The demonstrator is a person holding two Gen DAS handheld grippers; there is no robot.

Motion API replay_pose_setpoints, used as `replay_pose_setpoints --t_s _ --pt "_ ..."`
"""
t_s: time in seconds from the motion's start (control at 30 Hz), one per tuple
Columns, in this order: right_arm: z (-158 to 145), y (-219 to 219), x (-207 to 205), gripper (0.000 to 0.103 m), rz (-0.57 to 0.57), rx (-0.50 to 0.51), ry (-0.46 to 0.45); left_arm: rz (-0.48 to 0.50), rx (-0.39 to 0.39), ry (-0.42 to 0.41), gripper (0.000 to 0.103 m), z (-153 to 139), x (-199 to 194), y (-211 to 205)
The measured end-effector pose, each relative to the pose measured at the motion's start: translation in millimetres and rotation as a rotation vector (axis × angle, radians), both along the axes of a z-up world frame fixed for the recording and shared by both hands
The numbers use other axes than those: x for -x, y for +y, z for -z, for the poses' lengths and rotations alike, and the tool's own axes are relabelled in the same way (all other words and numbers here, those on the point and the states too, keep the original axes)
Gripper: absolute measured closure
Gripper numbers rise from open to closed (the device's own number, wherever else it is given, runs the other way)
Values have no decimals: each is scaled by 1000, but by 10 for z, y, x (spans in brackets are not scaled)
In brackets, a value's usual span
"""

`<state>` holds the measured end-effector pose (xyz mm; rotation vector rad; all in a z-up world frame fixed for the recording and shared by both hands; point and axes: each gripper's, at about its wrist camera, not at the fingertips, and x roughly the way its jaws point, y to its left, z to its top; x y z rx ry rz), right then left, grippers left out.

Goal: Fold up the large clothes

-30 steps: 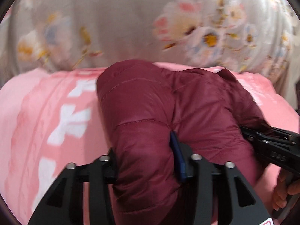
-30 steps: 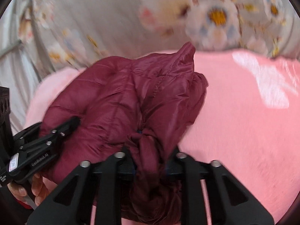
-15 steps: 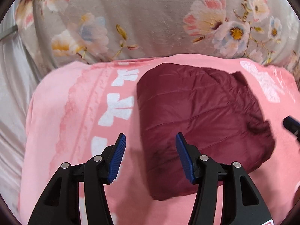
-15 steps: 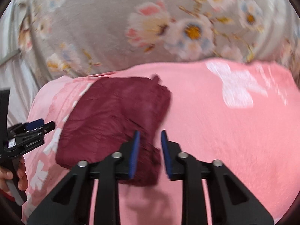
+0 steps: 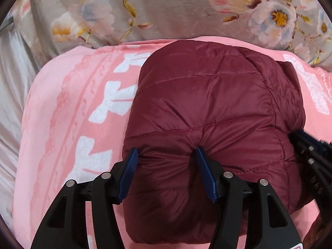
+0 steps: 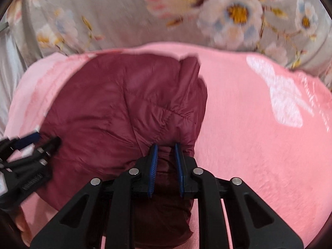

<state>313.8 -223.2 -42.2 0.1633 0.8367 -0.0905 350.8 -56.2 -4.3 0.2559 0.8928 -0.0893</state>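
Observation:
A dark red quilted jacket [image 5: 207, 103] lies folded into a puffy bundle on a pink blanket [image 5: 62, 124]. My left gripper [image 5: 166, 151] is pushed down onto the bundle's near left corner. Its jaws are opening, and padded fabric bulges between the blue pads [image 5: 128, 172]. In the right wrist view, the right gripper [image 6: 166, 147] is at the jacket's [image 6: 124, 103] near right edge, shut on a narrow fold of it. Each gripper shows in the other's view: the right gripper [image 5: 311, 151] at the jacket's right side, the left gripper [image 6: 31, 143] at its left.
A grey quilt with a flower print [image 5: 166, 10] rises behind the blanket. A plain grey sheet [image 5: 10, 83] lies off the blanket's left edge. The pink blanket [image 6: 259, 124] stretches bare to the right of the jacket.
A second ago both grippers held the bunched jacket up. Half a second ago it lay folded with both grippers free above it. Now both are down on its near edge.

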Motion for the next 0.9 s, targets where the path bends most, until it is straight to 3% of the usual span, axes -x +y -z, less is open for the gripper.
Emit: replay_pose_setpoints --t_s 0.23,0.43,0.57,0.7,0.8,0.9 --pt "133 26 17 87 -13 20 -23 -21 1 -24 40 116 -8 -4" --pt "-72 -6 261 86 -12 -20 -13 -28 12 -14 40 105 31 45" --pt "-14 12 464 86 -29 -21 17 -28 62 6 40 58 172 197" --pt "190 38 532 87 -31 -30 32 -32 125 21 33 153 337 356" --pt "202 117 547 87 -36 32 22 -46 159 37 31 249 391 432" --pt "124 121 611 87 -21 26 35 -61 155 53 31 233 434 425"
